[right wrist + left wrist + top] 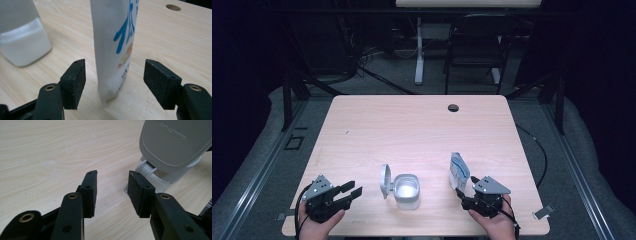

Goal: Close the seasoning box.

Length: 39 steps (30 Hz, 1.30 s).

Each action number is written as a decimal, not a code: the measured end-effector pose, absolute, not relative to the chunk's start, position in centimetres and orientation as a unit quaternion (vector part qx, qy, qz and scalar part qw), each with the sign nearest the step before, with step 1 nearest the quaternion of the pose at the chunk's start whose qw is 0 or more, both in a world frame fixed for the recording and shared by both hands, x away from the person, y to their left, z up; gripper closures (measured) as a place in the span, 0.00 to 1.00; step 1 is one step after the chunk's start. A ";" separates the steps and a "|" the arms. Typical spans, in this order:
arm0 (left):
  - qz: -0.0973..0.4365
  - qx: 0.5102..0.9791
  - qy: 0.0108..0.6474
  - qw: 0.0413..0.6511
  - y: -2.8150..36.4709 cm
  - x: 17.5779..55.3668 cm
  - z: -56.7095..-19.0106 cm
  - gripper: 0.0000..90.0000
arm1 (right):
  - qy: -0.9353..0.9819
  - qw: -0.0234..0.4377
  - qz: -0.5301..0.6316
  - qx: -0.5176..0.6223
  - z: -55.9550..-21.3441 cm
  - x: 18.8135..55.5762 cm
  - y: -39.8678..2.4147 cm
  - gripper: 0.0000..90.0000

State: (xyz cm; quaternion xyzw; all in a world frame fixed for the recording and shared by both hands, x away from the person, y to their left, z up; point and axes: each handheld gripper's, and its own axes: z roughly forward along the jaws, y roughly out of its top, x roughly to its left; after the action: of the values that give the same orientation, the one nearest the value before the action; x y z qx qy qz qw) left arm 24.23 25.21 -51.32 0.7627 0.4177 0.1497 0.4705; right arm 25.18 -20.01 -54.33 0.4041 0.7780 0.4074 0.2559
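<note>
Hands low at table's near edge, left gripper fingers released beside container, right gripper fingers spread around upright pouch

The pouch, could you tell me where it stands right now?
High view: the pouch stands upright at the table's near right, just ahead of the right tool, right of the open container.

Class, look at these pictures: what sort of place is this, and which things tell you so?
Probably a recording lab or studio: a bare wooden table with a cable hole, dark curtains around it, and loose cables on the floor behind.
</note>
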 end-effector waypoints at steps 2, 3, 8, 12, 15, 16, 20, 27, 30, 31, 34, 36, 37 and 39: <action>0.152 0.763 0.417 0.469 25.1 24.3 -51.1 0.68 | 0.782 0.249 0.406 0.403 -54.2 24.7 -20.3 0.37; 0.146 0.765 0.416 0.470 25.0 24.4 -50.9 0.70 | 0.786 0.247 0.403 0.399 -54.1 24.4 -20.3 0.36; 0.143 0.766 0.411 0.473 24.5 24.7 -50.2 0.75 | 0.793 0.248 0.396 0.391 -53.8 23.6 -20.4 0.35; 0.145 0.774 0.399 0.470 23.6 24.9 -49.5 0.85 | 0.780 0.252 0.415 0.395 -53.8 22.8 -20.8 0.35; 0.144 0.785 0.381 0.468 22.7 25.0 -49.0 0.91 | 0.774 0.249 0.426 0.397 -54.2 22.6 -20.8 0.35; 0.143 0.787 0.375 0.469 22.2 25.0 -48.8 0.95 | 0.780 0.241 0.422 0.394 -54.7 22.4 -20.9 0.35; 0.140 0.790 0.367 0.470 21.4 25.2 -48.4 1.00 | 0.785 0.234 0.419 0.392 -55.3 22.4 -20.9 0.35; 0.137 0.792 0.359 0.475 20.1 25.4 -48.0 1.00 | 0.782 0.236 0.420 0.394 -55.7 22.4 -20.8 0.36; 0.137 0.793 0.358 0.474 19.7 25.5 -47.9 1.00 | 0.778 0.234 0.424 0.401 -56.0 22.5 -20.8 0.36; 0.137 0.793 0.358 0.474 19.6 25.5 -47.9 1.00 | 0.778 0.231 0.424 0.402 -56.0 22.4 -20.8 0.36; 0.136 0.795 0.355 0.472 19.5 25.5 -47.8 1.00 | 0.779 0.227 0.426 0.401 -56.1 22.5 -20.7 0.36; 0.136 0.793 0.356 0.475 19.3 25.5 -47.8 1.00 | 0.783 0.226 0.423 0.396 -56.1 22.5 -20.6 0.36; 0.136 0.793 0.356 0.475 19.3 25.5 -47.8 1.00 | 0.783 0.226 0.423 0.396 -56.1 22.5 -20.6 0.36; 0.136 0.797 0.352 0.472 19.2 25.5 -47.7 1.00 | 0.786 0.222 0.421 0.393 -56.2 22.5 -20.4 0.36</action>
State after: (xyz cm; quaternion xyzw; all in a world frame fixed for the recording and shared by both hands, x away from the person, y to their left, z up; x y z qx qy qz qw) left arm 25.52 19.19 -47.75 0.7967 0.3521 0.1363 0.4718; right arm 22.46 -20.43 -56.17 0.3932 0.7865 0.4213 0.2222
